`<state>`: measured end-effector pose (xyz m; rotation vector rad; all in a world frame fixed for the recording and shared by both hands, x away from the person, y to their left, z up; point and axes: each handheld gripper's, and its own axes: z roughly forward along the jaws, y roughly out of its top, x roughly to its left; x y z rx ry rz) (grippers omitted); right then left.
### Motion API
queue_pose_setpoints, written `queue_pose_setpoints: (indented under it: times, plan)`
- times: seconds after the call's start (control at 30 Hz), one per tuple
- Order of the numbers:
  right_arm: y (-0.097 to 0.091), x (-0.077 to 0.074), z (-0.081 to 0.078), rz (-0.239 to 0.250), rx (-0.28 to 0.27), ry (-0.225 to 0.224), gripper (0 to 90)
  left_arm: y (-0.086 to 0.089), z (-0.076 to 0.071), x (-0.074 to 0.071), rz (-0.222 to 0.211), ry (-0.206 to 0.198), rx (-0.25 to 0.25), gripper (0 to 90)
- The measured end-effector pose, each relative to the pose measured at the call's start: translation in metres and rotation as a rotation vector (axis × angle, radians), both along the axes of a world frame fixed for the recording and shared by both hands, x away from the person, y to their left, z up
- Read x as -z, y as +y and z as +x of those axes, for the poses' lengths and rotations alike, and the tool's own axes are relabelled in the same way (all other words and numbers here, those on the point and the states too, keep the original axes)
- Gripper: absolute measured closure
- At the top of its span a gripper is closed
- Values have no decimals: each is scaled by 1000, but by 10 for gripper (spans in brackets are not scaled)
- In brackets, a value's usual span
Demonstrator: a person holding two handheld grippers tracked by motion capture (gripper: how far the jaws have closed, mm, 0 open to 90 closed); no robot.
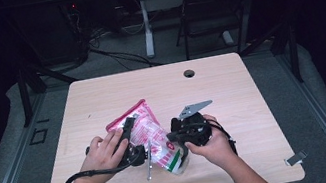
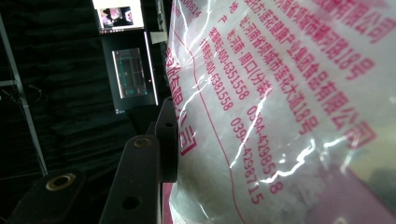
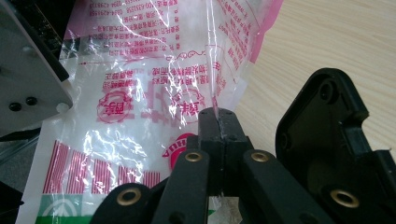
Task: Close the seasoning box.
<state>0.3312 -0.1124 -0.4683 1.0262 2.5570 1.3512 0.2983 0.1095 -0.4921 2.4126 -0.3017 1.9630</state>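
Note:
A clear plastic bag (image 1: 146, 131) with pink print and white grains inside lies tilted over the middle of the wooden table (image 1: 100, 95). My left gripper (image 1: 130, 125) reaches up along the bag's left side. In the left gripper view one black jaw presses against the bag (image 2: 289, 102); the film hides the other jaw. My right gripper (image 1: 173, 138) comes in from the right, near the bag's lower end. In the right gripper view its fingertips (image 3: 218, 122) are shut on a thin fold of the bag's film (image 3: 140, 88).
A thin metal stick (image 1: 148, 164) lies on the table just below the bag. A cable hole (image 1: 189, 73) sits near the table's far edge. A folding chair (image 1: 216, 3) stands behind the table. Clips (image 1: 295, 158) hang at the front corners.

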Motion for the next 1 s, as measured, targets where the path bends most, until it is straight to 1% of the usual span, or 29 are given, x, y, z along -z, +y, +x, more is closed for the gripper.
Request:
queue_pose_setpoints:
  times: [0.1,0.13,0.17,0.23,0.33,0.37,0.4,0.53,0.57,0.83,0.9,0.93,1.0]
  plan:
    - [0,0,0,4,1,0,900,0,0,-1,5,-2,-2,636]
    - [0,0,0,5,3,1,900,-1,0,-2,10,-11,2,636]
    - [0,0,1,6,3,1,900,-1,0,-1,4,-1,-4,636]
    - [-1,0,1,14,9,0,900,-1,0,-2,8,-2,-4,636]
    - [-1,0,1,13,9,-1,900,-1,1,-2,8,1,-4,637]
    - [-1,0,1,13,9,0,900,-2,1,-3,15,-10,3,637]
    - [-1,0,1,13,10,0,900,-1,1,-2,3,8,-11,638]
    - [-1,-1,2,12,7,-2,900,-1,1,-4,8,-3,-1,639]
    - [-1,-1,2,14,7,-2,900,-1,1,-4,12,-14,3,639]
    - [-1,-1,3,22,9,-3,900,-1,2,-6,20,-10,1,640]
    - [-1,-2,4,17,4,-3,900,-2,2,-7,26,-13,0,641]
    - [-2,-2,4,15,3,-3,900,-2,2,-7,26,-7,-4,641]
    - [-2,-2,4,20,6,-3,900,-3,2,-9,30,-18,1,641]
